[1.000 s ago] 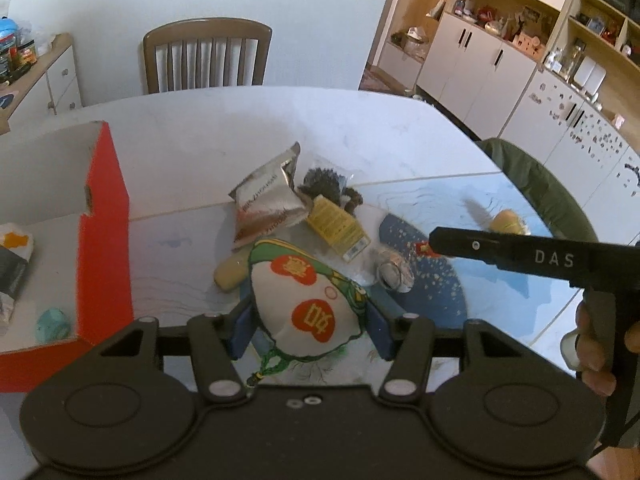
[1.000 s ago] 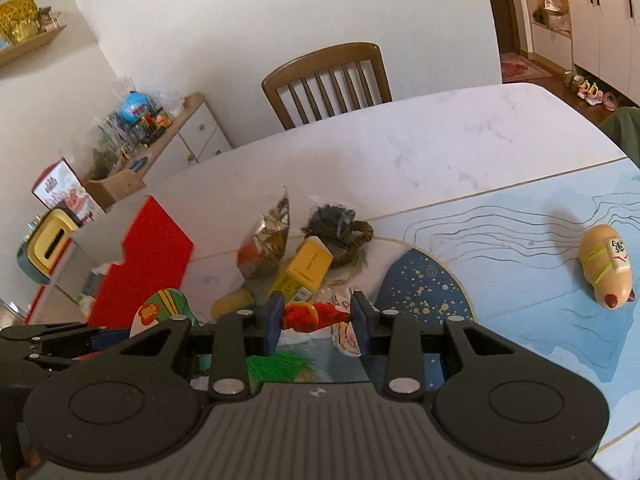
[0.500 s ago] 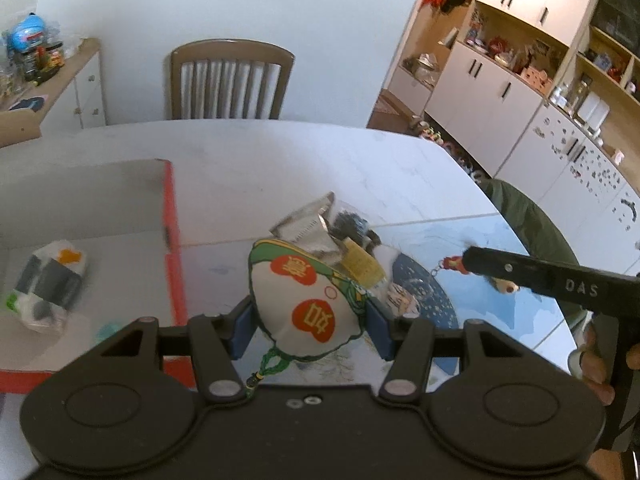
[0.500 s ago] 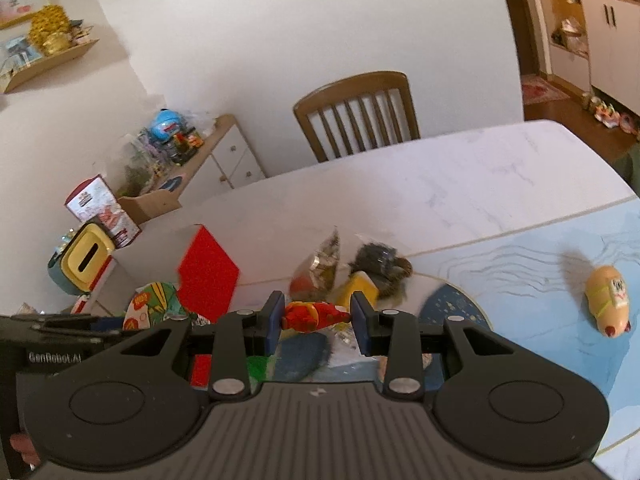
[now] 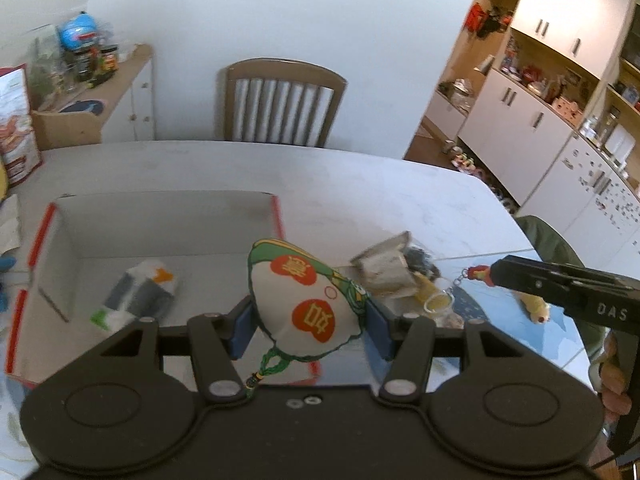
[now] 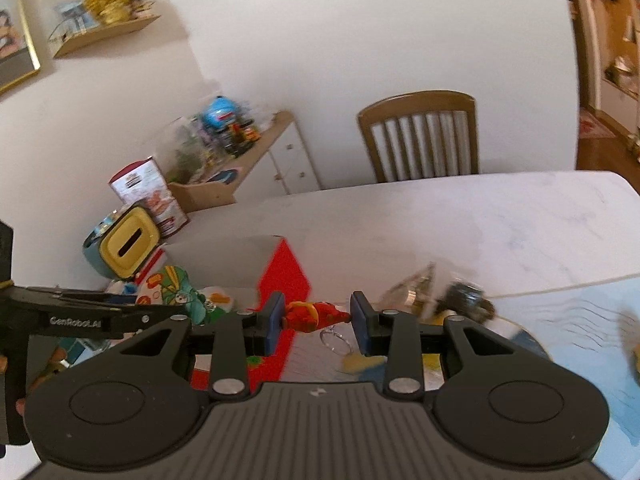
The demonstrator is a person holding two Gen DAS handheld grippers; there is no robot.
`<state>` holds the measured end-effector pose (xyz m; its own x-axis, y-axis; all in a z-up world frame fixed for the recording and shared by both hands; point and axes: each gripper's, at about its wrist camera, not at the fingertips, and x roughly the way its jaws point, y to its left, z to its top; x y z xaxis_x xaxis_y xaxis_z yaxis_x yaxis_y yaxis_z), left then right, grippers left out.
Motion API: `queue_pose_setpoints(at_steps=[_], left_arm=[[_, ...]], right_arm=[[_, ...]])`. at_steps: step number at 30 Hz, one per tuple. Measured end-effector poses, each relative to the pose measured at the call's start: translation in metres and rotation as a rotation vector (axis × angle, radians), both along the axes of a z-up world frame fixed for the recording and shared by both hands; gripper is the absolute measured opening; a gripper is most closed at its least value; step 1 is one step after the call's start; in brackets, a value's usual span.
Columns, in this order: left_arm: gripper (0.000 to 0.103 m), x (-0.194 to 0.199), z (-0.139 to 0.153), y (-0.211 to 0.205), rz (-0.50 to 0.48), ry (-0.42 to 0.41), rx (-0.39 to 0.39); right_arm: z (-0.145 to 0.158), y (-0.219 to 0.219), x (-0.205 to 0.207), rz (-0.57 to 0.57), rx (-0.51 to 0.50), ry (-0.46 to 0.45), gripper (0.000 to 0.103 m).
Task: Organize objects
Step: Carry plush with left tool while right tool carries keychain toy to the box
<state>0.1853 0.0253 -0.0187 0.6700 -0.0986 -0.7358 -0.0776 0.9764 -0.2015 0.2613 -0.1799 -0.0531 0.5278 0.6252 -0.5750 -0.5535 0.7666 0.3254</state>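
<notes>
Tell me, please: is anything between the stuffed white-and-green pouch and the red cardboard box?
Nothing visible. The left gripper holds the stuffed white-and-green pouch above the red cardboard box's right wall; inside lies only a white-and-grey packet, further left.

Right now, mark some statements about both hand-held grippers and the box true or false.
1. The left hand-held gripper holds a stuffed pouch. True.
2. The right hand-held gripper is open with nothing in it. False: it is shut on a red keychain figure.
3. The box holds a white packet. True.
4. The chair lies tipped over. False: it stands upright behind the table.
</notes>
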Motion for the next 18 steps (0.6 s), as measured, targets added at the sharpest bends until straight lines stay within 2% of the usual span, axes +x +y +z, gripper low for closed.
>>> queue_pose_setpoints(at_steps=[12,18], left_arm=[[0.057,-0.005,-0.003,0.066,0.097,0.016,0.043],[0.057,0.0,-0.017,0.095,0.122,0.057,0.07]], right_arm=[[0.003,0.094,-0.004,0.115,-0.022,-0.013,0.035],[-0.004,0.141,-0.006,0.175,-0.064,-0.027,0.035]])
